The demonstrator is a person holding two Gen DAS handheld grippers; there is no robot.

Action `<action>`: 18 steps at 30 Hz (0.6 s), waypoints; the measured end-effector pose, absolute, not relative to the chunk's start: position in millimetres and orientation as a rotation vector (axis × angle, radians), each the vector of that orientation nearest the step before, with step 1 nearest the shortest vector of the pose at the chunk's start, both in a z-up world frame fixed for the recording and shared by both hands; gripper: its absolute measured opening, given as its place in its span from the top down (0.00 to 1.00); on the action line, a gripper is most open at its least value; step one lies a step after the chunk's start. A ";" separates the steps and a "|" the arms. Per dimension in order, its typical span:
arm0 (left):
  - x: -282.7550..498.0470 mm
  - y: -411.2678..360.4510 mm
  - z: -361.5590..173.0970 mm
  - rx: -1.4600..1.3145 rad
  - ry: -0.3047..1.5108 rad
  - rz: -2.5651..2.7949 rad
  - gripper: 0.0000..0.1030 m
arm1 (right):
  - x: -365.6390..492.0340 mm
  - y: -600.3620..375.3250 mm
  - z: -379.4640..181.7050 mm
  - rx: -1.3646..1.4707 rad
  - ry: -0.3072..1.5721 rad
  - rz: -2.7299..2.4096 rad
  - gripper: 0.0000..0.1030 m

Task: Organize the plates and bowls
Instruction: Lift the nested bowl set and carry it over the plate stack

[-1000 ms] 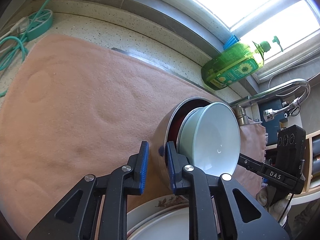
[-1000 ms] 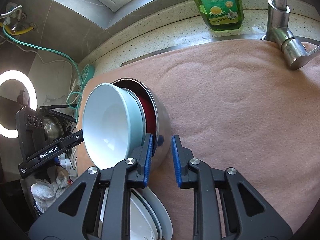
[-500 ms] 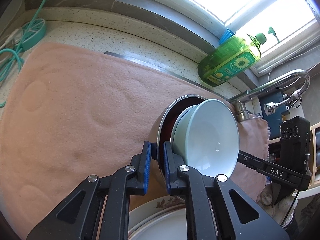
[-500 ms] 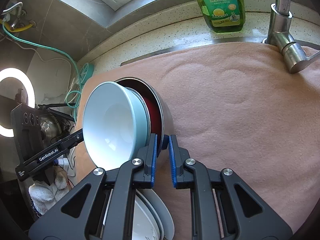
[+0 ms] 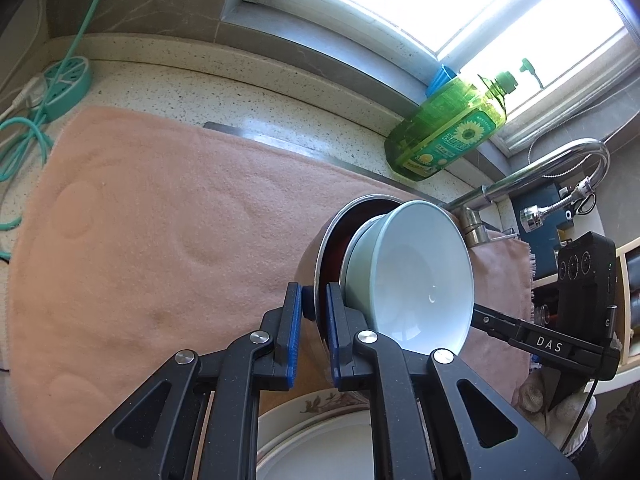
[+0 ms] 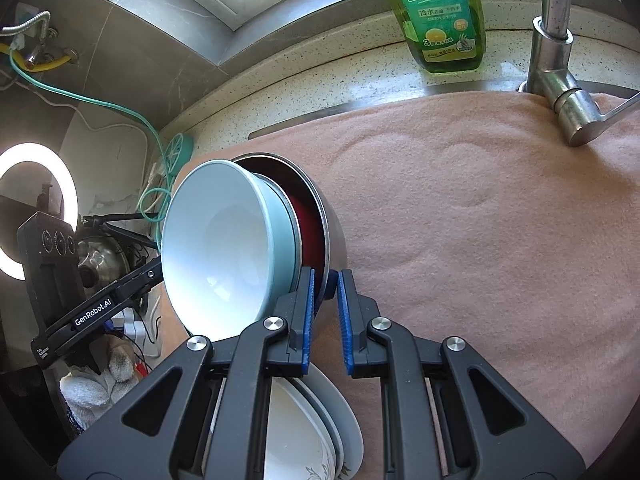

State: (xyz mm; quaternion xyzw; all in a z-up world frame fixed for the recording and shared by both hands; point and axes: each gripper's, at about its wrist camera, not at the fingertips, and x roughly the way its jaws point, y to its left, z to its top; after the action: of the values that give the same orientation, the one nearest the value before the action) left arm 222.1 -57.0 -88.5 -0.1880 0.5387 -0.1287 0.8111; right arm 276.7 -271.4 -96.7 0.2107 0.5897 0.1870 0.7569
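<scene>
Now | both jaws clamp steel bowl [image 5: 316,248] rim | pale bowl [image 6: 224,248] nested inside | plates [image 6: 304,432] below

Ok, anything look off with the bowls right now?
Nothing spilled or broken. The nested bowls are tipped on edge, gripped by the metal bowl's rim on opposite sides by left gripper and right gripper.

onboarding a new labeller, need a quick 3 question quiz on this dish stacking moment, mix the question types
1. True or false: the left gripper is open and clear of the steel bowl.
2. What sits nested inside the steel bowl? A) pale blue bowl B) a mug C) a sponge
3. What lies below the grippers, under the bowls?

Key
1. False: shut on the steel bowl's rim, like the right gripper.
2. A
3. Stacked plates on the pink cloth.
</scene>
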 end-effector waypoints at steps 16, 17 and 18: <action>197.0 -48.3 -57.5 -0.378 1.108 -0.336 0.92 | 230.8 -264.8 -56.3 0.459 1.239 0.407 0.87; 194.5 -47.8 -56.3 -0.377 1.107 -0.341 0.92 | 226.6 -264.5 -54.2 0.460 1.236 0.405 0.87; 191.7 -47.4 -54.8 -0.376 1.105 -0.345 0.92 | 222.6 -264.5 -52.6 0.463 1.233 0.403 0.87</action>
State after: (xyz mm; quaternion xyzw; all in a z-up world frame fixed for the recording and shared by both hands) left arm 191.7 -47.4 -54.8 -0.1767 0.5189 -0.1622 0.8205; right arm 222.6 -264.5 -52.6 0.2138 0.5691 0.1857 0.7720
